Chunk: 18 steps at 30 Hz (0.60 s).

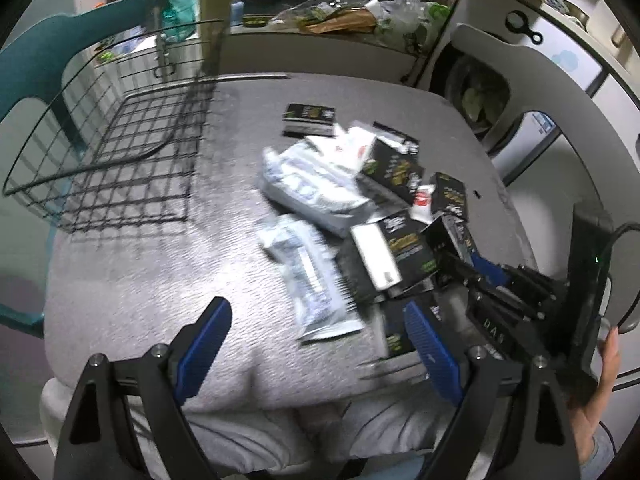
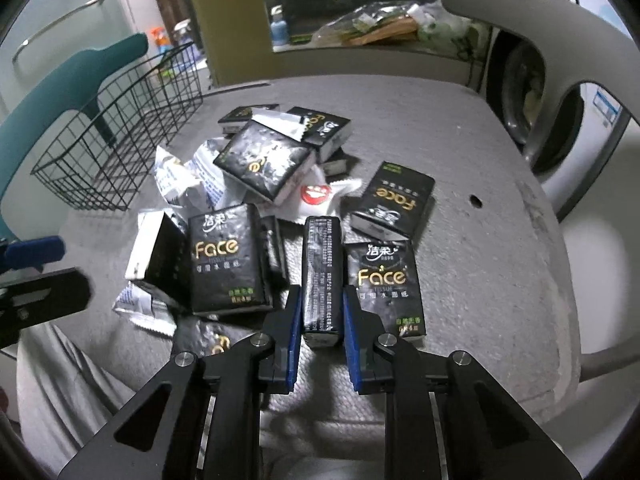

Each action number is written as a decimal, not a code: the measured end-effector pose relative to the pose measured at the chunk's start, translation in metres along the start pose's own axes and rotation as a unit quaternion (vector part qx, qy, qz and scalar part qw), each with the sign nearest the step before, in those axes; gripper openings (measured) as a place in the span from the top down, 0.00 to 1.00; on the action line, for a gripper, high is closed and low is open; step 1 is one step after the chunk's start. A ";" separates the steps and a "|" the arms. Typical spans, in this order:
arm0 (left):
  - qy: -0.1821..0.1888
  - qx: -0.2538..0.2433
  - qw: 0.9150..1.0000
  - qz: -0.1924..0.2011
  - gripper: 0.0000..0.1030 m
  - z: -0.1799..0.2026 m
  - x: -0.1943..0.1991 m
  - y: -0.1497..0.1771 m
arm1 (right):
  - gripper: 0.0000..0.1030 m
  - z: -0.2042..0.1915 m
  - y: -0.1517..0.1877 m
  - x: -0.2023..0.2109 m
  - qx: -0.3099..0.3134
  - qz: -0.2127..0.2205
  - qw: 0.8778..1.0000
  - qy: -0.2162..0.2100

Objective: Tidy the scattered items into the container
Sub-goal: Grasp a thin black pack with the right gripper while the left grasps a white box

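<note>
A heap of black Face tissue packs [image 2: 228,256] and white sachets [image 2: 180,178] lies on the grey cloth-covered table [image 2: 480,240]. My right gripper [image 2: 322,312] is shut on a black tissue pack [image 2: 322,264] standing on its edge, with its blue pads on both sides. The black wire basket [image 2: 116,136] stands at the table's far left and looks empty; it also shows in the left wrist view [image 1: 120,144]. My left gripper [image 1: 318,320] is open and empty, low over the table's near edge, beside a white sachet [image 1: 308,276]. The right gripper [image 1: 472,268] shows at its right.
A teal chair [image 2: 60,88] stands behind the basket. A grey chair [image 2: 520,28] and a washing machine [image 2: 560,120] are at the right. A counter with bags and a bottle [image 2: 279,26] runs along the back.
</note>
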<state>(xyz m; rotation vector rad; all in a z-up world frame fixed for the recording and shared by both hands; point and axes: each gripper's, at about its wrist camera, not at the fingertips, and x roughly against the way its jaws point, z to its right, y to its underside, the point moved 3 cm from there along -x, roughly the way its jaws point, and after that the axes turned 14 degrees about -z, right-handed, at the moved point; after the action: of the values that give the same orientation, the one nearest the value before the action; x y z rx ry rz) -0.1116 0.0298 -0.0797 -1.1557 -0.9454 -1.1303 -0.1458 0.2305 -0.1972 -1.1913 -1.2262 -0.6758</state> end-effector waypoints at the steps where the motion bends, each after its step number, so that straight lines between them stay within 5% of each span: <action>1: -0.002 -0.005 1.000 -0.001 0.14 0.005 -0.002 -0.002 | 0.81 0.001 0.001 0.002 -0.001 0.001 1.000 -0.001; 8: -0.012 -0.015 1.000 -0.014 0.16 0.027 -0.025 -0.019 | 0.81 0.000 0.001 0.009 0.001 0.012 1.000 -0.004; 18: -0.009 -0.013 0.999 -0.040 0.64 0.024 -0.051 -0.029 | 0.81 -0.003 0.000 0.009 -0.002 0.009 1.000 -0.004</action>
<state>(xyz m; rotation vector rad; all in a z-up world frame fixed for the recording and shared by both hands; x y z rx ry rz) -0.1499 0.0614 -0.1192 -1.1588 -1.0025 -1.2010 -0.1425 0.2293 -0.1882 -1.2087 -1.2192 -0.6616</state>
